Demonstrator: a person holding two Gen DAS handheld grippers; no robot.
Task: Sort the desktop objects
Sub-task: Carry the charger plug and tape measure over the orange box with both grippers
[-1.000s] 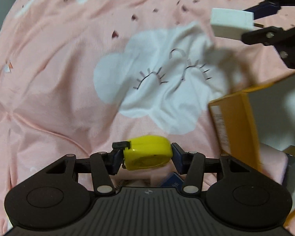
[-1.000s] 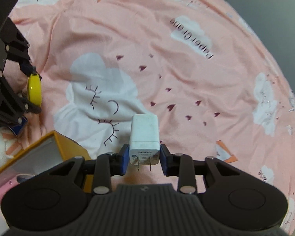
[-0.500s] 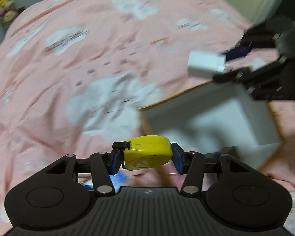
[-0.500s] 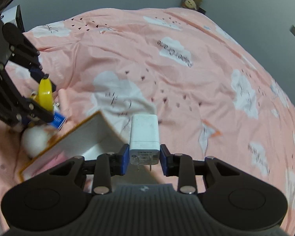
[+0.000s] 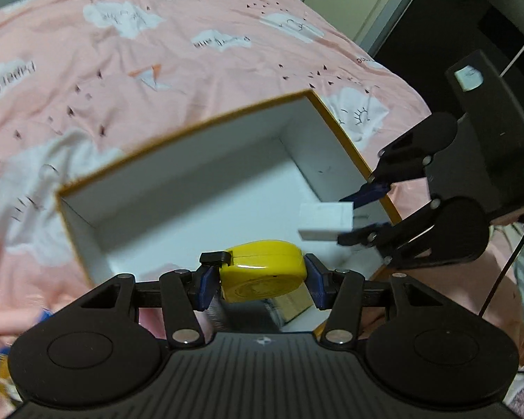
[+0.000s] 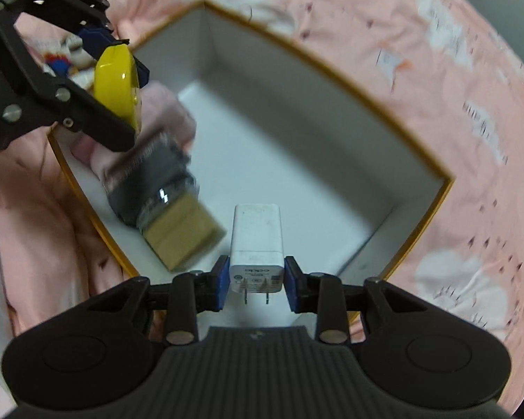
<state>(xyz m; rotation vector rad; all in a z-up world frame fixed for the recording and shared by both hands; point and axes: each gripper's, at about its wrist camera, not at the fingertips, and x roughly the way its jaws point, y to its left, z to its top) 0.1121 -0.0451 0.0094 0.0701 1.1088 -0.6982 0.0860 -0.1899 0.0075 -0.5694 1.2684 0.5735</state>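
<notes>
My left tongs (image 5: 262, 274) are clamped on a yellow tape measure (image 5: 262, 270), the blue pads pressing its two sides, its black tab poking out toward the left pad. From the right wrist view the same tape measure (image 6: 117, 82) shows edge-on, held above the near left corner of the box.

My right tongs (image 6: 256, 279) are clamped on a white charger (image 6: 256, 241), gripped at the plug end with the two metal prongs pointing back toward my camera and the printed label facing me. From the left wrist view the charger (image 5: 326, 221) hangs over the right side of the box, just inside its orange rim.

The box (image 5: 353, 153) lies open on the bed, white inside with an orange edge, and both tongs point down into it. Most of its floor (image 6: 297, 160) is bare. Along the left wall of the box lie a pink soft thing (image 6: 164, 111), a dark cylindrical object (image 6: 153, 181) that is too blurred to name, and a tan block (image 6: 181, 237) touching its end.

The bedspread (image 5: 192, 80) is pink with white clouds and small dark marks. Beyond the box, past my left tongs, a small toy-like thing (image 6: 64, 61) with blue and red patches lies on the cover, partly hidden.
</notes>
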